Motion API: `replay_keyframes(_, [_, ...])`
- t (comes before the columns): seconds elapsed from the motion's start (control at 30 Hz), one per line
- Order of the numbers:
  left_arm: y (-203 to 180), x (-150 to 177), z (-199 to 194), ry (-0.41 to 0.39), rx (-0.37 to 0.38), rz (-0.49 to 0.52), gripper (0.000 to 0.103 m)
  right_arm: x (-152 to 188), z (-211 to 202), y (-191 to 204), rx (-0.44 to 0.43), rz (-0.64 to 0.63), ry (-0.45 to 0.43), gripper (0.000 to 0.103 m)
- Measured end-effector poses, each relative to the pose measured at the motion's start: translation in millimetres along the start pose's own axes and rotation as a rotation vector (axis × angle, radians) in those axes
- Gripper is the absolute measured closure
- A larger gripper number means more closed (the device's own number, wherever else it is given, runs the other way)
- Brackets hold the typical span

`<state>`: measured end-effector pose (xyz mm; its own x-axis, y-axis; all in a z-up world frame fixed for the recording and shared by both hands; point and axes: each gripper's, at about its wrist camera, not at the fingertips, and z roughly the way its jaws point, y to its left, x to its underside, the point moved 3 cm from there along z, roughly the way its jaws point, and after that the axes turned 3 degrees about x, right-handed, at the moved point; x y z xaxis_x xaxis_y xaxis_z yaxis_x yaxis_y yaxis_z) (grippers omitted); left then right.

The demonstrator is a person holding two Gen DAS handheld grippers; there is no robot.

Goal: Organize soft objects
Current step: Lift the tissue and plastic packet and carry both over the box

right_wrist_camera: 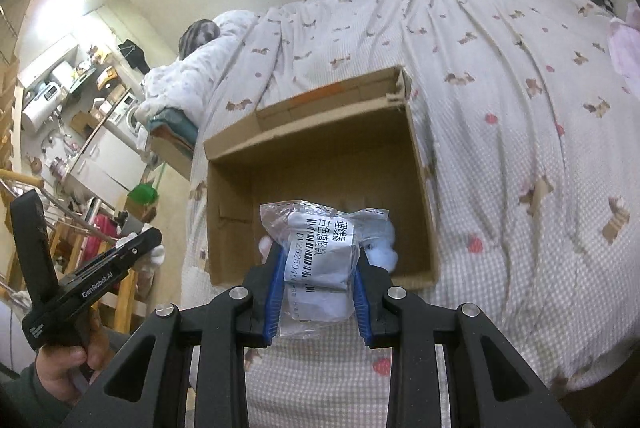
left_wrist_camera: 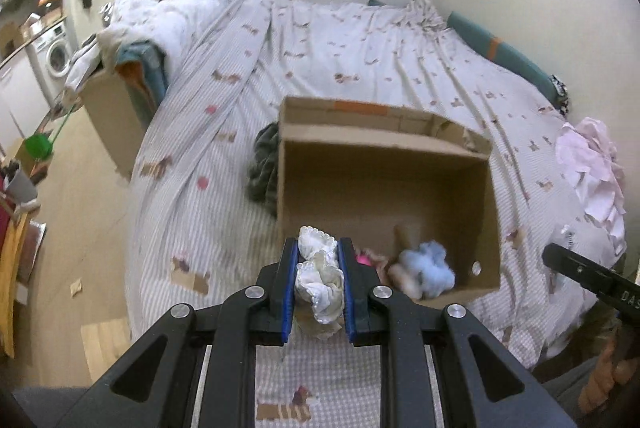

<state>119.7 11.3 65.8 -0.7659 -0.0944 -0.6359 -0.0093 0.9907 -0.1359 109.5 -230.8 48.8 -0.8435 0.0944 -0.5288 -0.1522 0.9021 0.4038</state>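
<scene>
Left wrist view: left gripper (left_wrist_camera: 319, 270) clamps white frilly cloth (left_wrist_camera: 318, 284) short of cardboard box (left_wrist_camera: 490, 224) near-left corner, right gripper (right_wrist_camera: 316, 274) squeezes bagged soft item (right_wrist_camera: 320, 256) over near wall; slick bag may slip, cloth may drop onto bed (left_wrist_camera: 224, 211).

The left tool (left_wrist_camera: 319, 270) squeezes a white frilly cloth (left_wrist_camera: 318, 280) just in front of a brown box (left_wrist_camera: 384, 163) on the bed (left_wrist_camera: 360, 47). A fluffy blue thing (left_wrist_camera: 428, 266) lies inside the box.
</scene>
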Motion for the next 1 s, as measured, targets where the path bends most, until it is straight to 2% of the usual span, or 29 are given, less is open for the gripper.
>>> replay_keyframes(0.1, [-5,-12,6,0.002,0.034,0.004,0.086,-10,5,2,-0.016,-0.001,-0.007,0.071])
replay_keyframes(0.17, [-13,-18,17,0.043,0.100,0.024,0.086,-17,9,1,-0.027,0.003,-0.014,0.071])
replay_keyframes(0.23, [-18,-20,24,0.051,0.119,0.032,0.085,-23,16,0,-0.021,-0.001,-0.012,0.071])
replay_keyframes(0.53, [-36,-12,76,0.127,0.111,0.058,0.085,-22,64,-11,-0.012,0.017,0.040,0.071])
replay_keyframes(0.7, [-35,0,98,0.160,0.084,0.055,0.085,-16,87,-20,-0.002,0.037,0.075,0.071])
replay_keyframes(0.87, [-36,9,118,0.208,0.082,0.085,0.085,-13,106,-22,-0.006,0.051,0.111,0.071])
replay_keyframes(1.0, [-30,17,125,0.228,0.080,0.068,0.085,-8,122,-17,-0.014,0.051,0.138,0.071])
